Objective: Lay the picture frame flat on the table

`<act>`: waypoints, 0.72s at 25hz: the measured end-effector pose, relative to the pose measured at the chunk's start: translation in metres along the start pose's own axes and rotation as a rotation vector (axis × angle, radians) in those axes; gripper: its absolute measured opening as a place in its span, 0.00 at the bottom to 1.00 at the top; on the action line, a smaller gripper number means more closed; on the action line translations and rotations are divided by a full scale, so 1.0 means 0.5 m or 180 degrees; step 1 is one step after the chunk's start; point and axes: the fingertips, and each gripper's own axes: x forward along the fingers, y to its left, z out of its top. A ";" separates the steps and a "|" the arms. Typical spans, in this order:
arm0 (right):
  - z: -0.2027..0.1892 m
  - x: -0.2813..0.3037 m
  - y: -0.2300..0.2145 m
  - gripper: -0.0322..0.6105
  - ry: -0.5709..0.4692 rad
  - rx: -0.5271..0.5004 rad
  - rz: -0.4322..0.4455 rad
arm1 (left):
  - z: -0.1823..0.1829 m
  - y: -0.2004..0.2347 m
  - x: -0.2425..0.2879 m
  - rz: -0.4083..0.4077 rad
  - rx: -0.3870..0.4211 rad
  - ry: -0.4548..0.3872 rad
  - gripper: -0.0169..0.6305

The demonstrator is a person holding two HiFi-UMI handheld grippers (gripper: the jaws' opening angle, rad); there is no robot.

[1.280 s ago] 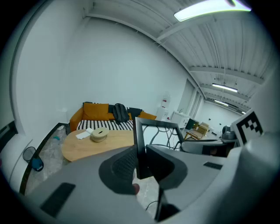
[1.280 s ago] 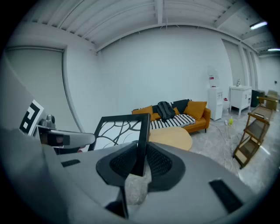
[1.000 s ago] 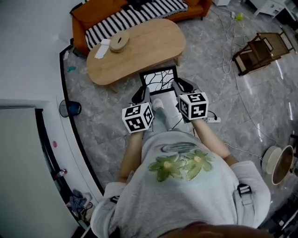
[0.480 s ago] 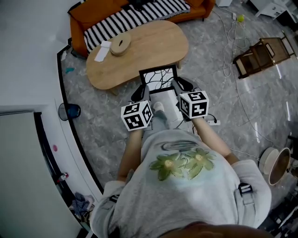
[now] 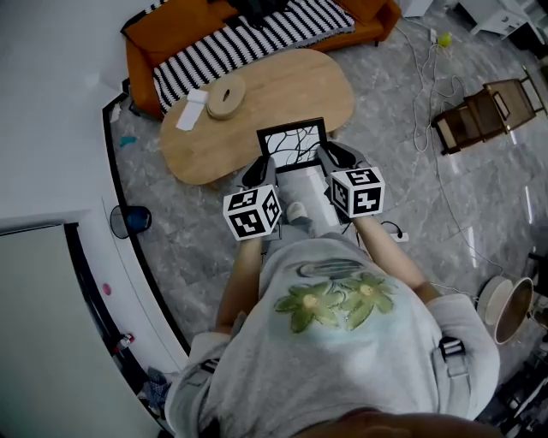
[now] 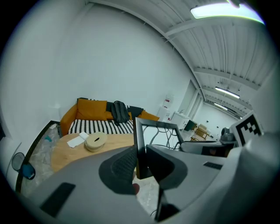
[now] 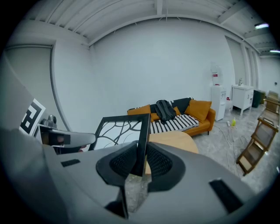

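A black picture frame (image 5: 293, 145) with a white branch pattern hangs between both grippers, over the near edge of the wooden table (image 5: 282, 90). My left gripper (image 5: 259, 173) is shut on its left side bar (image 6: 141, 144). My right gripper (image 5: 330, 159) is shut on its right side bar (image 7: 142, 135). The frame stands upright in the left gripper view (image 6: 157, 131) and in the right gripper view (image 7: 122, 129). The oval table (image 6: 74, 151) lies just ahead, low over the grey floor.
On the table sit a round wooden disc (image 5: 226, 97) and a white paper (image 5: 191, 109). An orange sofa (image 5: 248, 26) with a striped cover and a dark bag stands beyond. A wooden rack (image 5: 484, 107), cables and a power strip (image 5: 396, 233) lie on the floor to the right.
Both grippers have carried the frame forward towards the table; its top edge now overlaps the table's near edge. The grip on both side bars is unchanged.
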 end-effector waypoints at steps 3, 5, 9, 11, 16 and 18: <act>0.021 0.033 -0.008 0.17 -0.0020 0.0029 -0.0009 | 0.027 0.015 0.028 -0.0025 0.0033 -0.0005 0.15; 0.035 0.051 -0.008 0.17 -0.0037 0.0039 -0.0005 | 0.042 0.026 0.042 -0.0040 0.0044 -0.0006 0.15; 0.050 0.078 -0.013 0.17 -0.0041 0.0041 -0.0012 | 0.058 0.040 0.064 -0.0056 0.0033 -0.0013 0.15; 0.051 0.086 -0.018 0.17 -0.0026 0.0049 -0.0013 | 0.059 0.043 0.073 -0.0058 0.0028 -0.0003 0.15; 0.060 0.117 -0.024 0.17 0.0011 0.0052 -0.0007 | 0.068 0.060 0.099 -0.0041 -0.0006 0.0024 0.15; 0.063 0.130 -0.025 0.17 0.0025 0.0049 0.0004 | 0.070 0.068 0.108 -0.0030 -0.0028 0.0034 0.15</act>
